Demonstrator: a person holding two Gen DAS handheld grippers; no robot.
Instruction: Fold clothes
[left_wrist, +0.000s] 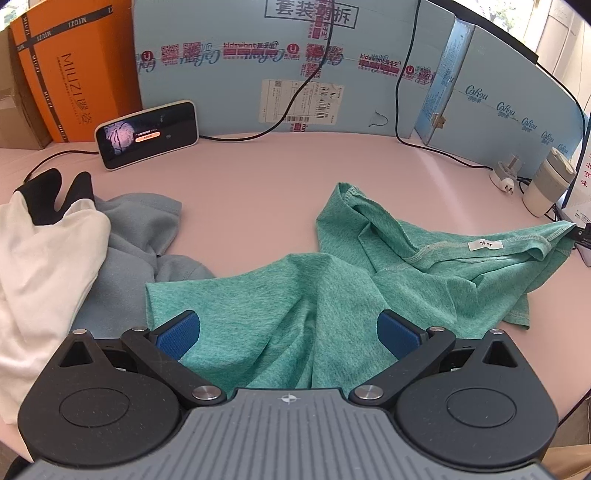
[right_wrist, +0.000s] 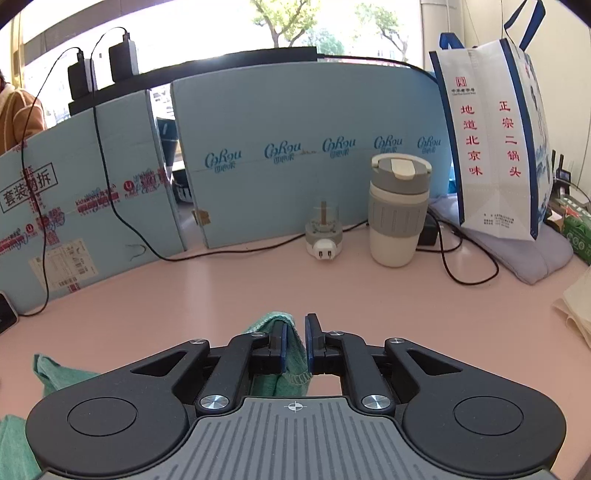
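While the green shirt lay crumpled and unfolded beneath and ahead of your left gripper, its jaws stood wide and empty. Between your right gripper's barely parted jaws hung a shirt edge, loosely; every fold remained undone.

The left gripper points downward with its blue pads spread wide apart, nothing pressed between them. The right gripper tilts down less steeply, its jaws nearly closed with a narrow gap, green cloth hanging between them.
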